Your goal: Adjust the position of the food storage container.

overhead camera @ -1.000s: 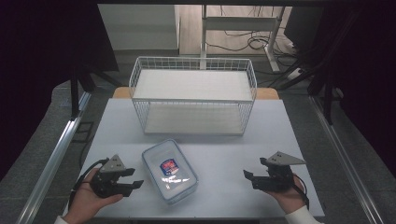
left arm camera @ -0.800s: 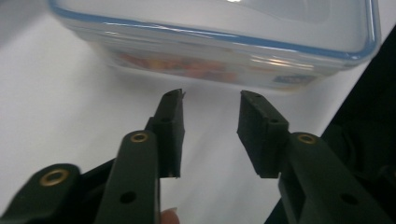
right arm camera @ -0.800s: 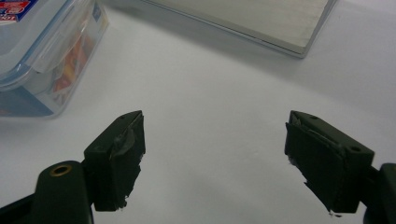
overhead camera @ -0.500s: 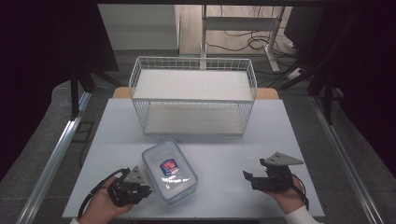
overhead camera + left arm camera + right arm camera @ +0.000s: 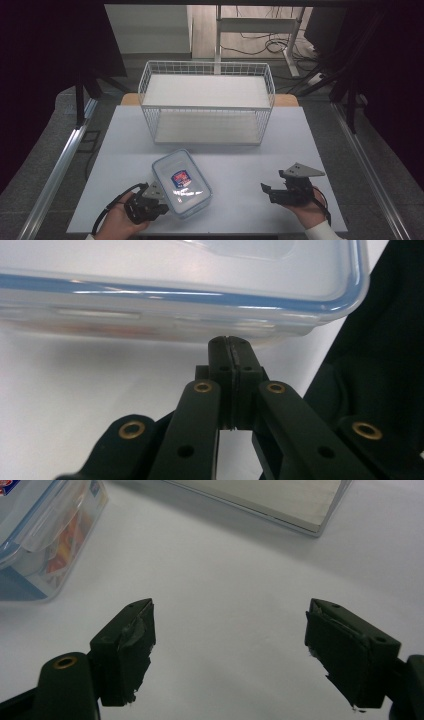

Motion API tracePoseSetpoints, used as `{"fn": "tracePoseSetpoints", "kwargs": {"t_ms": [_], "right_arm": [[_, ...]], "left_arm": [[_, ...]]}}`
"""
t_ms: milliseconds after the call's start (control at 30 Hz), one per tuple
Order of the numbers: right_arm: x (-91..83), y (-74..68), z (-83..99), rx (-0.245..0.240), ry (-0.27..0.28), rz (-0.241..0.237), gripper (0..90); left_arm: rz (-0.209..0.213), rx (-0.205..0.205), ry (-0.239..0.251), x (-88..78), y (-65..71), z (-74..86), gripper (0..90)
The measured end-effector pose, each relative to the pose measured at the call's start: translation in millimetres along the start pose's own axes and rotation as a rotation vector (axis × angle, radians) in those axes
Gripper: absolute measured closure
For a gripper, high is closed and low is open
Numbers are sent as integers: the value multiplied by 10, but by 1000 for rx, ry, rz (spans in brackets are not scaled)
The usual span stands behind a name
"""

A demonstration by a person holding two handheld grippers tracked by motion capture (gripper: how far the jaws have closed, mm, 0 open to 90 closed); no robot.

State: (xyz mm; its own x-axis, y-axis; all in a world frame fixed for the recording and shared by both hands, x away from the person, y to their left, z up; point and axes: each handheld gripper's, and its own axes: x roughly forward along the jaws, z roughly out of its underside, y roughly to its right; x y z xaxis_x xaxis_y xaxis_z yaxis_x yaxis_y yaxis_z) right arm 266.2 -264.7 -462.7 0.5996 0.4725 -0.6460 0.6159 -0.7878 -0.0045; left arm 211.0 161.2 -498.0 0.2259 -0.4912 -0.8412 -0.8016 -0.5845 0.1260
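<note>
A clear lidded container with a blue rim and a red-blue label lies on the white table, in front of the wire basket. My left gripper is at the container's near-left side, held in a hand. In the left gripper view the jaws are pressed together, and my left gripper has its tip just under the container at its side flap. My right gripper rests low on the table to the right, well clear of the container. Seen in its own view, my right gripper is wide open over bare table, with the container at the upper left.
A white wire basket stands at the back middle of the table, its base corner showing in the right gripper view. Dark drapes and metal rails flank the table on both sides.
My left gripper has moved right and toward me, up against the container's side, and its jaws have come together. The right gripper has stayed put.
</note>
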Motion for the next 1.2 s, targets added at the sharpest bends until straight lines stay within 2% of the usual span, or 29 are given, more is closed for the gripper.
{"fn": "tracePoseSetpoints", "kwargs": {"t_ms": [133,400,633,700,867,967,1200], "right_arm": [[2,-1,-1,-3,-1,0,205],[8,2,2,-3,-7,-3,205],[6,6,4,-3,-6,-8,212],[5,5,3,-4,-5,-9,211],[8,16,7,-1,-5,-10,211],[9,16,7,-3,-5,-10,211],[14,13,8,-8,-8,-10,211]], "left_arm": [[12,9,-12,38,30,-23,893],[59,14,1,137,91,-162,894],[57,33,23,223,167,-304,894],[61,42,31,272,200,-388,894],[68,41,39,331,215,-478,895],[58,41,72,357,245,-560,896],[58,45,73,483,291,-730,896]]}}
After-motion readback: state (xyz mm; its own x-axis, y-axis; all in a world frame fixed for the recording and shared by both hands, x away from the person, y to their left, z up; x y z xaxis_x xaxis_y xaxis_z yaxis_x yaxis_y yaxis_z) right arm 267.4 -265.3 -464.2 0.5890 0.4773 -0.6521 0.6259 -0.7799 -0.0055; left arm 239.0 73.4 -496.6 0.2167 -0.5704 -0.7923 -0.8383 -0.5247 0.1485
